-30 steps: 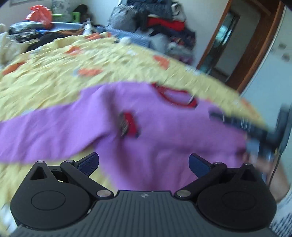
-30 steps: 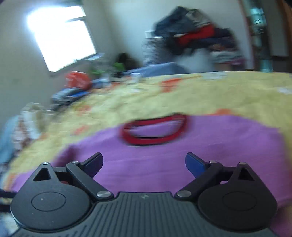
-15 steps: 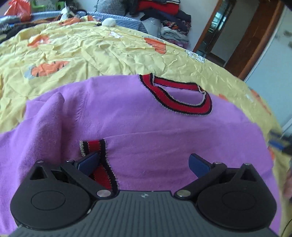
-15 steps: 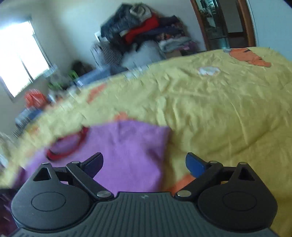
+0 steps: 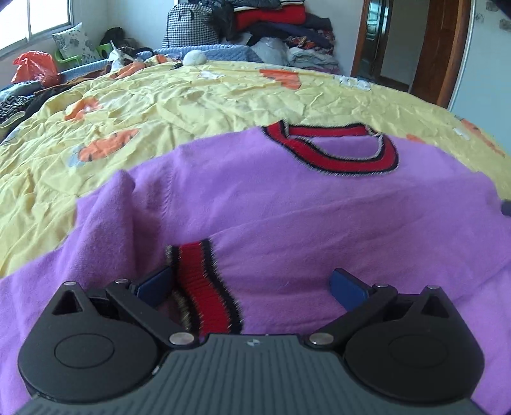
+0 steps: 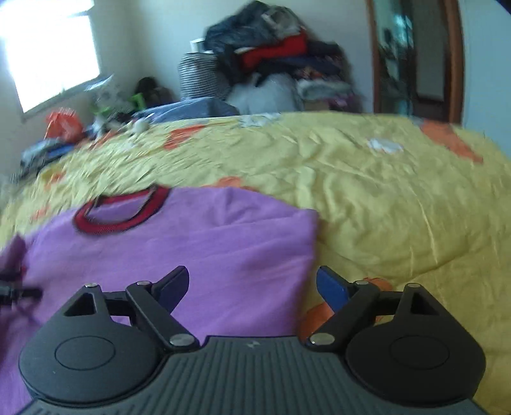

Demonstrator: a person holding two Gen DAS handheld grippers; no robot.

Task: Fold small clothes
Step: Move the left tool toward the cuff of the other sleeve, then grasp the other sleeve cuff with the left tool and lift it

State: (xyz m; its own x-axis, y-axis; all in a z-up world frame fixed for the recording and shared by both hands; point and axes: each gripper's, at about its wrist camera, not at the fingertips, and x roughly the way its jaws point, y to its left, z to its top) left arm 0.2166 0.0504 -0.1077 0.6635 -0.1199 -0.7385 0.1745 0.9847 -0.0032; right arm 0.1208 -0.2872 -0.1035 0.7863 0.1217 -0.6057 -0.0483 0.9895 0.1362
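Observation:
A small purple sweater [image 5: 303, 210] with a red and black collar [image 5: 338, 156] lies on the yellow bedspread [image 5: 159, 105]. Its left sleeve is folded across the body, and the red striped cuff [image 5: 201, 287] lies between the jaws of my left gripper [image 5: 252, 287], which is open and low over the sweater. In the right wrist view the sweater [image 6: 179, 249] fills the lower left. My right gripper [image 6: 252, 287] is open over the sweater's folded right edge, holding nothing. The left gripper shows as a dark blur at the left edge [image 6: 12, 293].
The bedspread [image 6: 399, 198] stretches far and right of the sweater. A heap of clothes [image 5: 271, 25] and bags is piled behind the bed. A wooden door [image 5: 444, 51] stands at the right. A red bag [image 5: 35, 67] and clutter lie under the window.
The left sleeve has been folded onto the sweater's body, with its cuff now between my left jaws. The right gripper swung from the collar to the sweater's right edge.

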